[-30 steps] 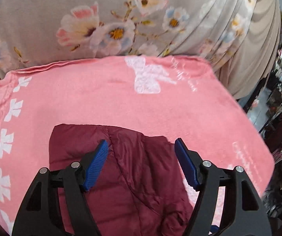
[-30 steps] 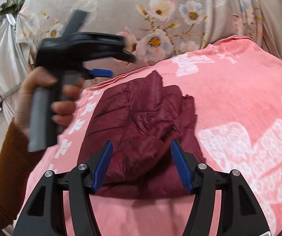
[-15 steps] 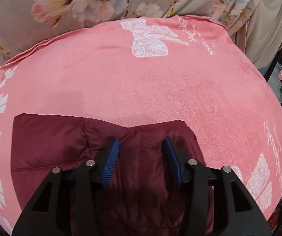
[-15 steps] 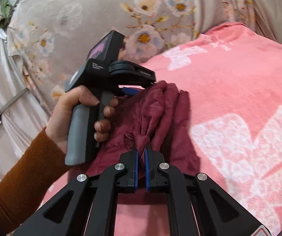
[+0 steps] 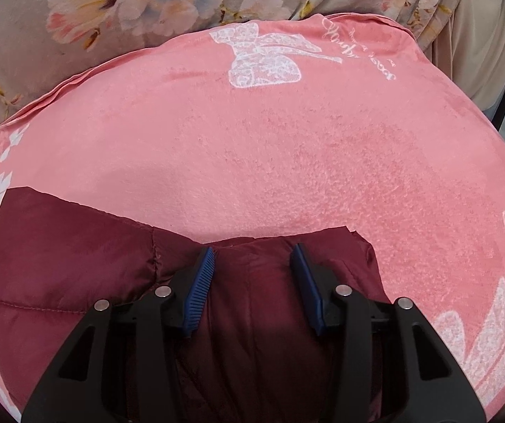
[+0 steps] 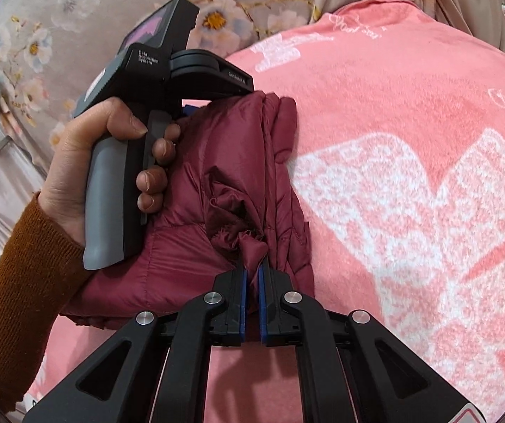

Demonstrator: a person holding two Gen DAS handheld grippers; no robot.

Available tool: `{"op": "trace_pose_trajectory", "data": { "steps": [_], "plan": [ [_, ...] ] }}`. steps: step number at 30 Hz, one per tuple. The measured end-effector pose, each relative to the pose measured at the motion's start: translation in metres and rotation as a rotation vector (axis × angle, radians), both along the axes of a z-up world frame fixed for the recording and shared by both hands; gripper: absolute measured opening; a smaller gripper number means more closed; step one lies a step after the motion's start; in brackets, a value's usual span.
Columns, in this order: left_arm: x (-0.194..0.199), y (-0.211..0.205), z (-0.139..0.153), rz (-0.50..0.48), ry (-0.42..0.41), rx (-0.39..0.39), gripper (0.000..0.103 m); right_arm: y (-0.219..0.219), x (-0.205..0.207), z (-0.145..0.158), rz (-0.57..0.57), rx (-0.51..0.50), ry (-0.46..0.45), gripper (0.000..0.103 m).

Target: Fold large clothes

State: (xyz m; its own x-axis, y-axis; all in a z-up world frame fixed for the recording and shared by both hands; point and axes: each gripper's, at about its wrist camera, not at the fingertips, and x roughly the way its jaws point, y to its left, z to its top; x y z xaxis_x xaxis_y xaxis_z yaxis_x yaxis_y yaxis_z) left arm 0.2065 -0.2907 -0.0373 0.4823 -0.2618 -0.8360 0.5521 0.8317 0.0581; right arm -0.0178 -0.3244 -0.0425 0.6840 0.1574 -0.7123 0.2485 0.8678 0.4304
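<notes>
Maroon quilted fabric fills the near part of both views: a puffy jacket (image 5: 76, 268) lies on a pink fleece blanket (image 5: 287, 148) printed with white bows and script, close to the blanket's near-left edge. In the left wrist view the left gripper (image 5: 254, 257) sits low over the jacket's far hem with its 2 blue-padded fingers (image 5: 201, 289) spread apart, a raised band of the maroon cloth lying between them; the pads look to rest on or just above the fabric, but nothing is pinched. In the right wrist view the right gripper (image 6: 251, 271) is clenched, its 2 blue pads nearly together with a bunched tuft of the jacket (image 6: 224, 162) caught between the tips, and creases in the cloth gather toward that pinch. Beyond it, the person's left hand (image 6: 86, 165), in a rust-orange knit sleeve, grips the grey handle of the other gripper, whose black body sits over the jacket's far-left part. The jacket is doubled over along its right side, where stacked quilted layers show next to a large white bow on the blanket. Behind the blanket's far edge hangs a grey floral cloth (image 5: 167, 3).
</notes>
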Motion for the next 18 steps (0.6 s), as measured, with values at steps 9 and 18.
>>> {"op": "trace_pose_trajectory", "data": {
  "steps": [9, 18],
  "plan": [
    [0.002, -0.006, -0.015, 0.006, -0.036, 0.025, 0.045, 0.001, 0.009, -0.012, 0.01, 0.012, 0.024, 0.003],
    [0.003, -0.011, -0.023, 0.004, -0.071, 0.044, 0.045, 0.0, 0.01, -0.013, 0.008, 0.015, 0.025, 0.002]
  ]
}}
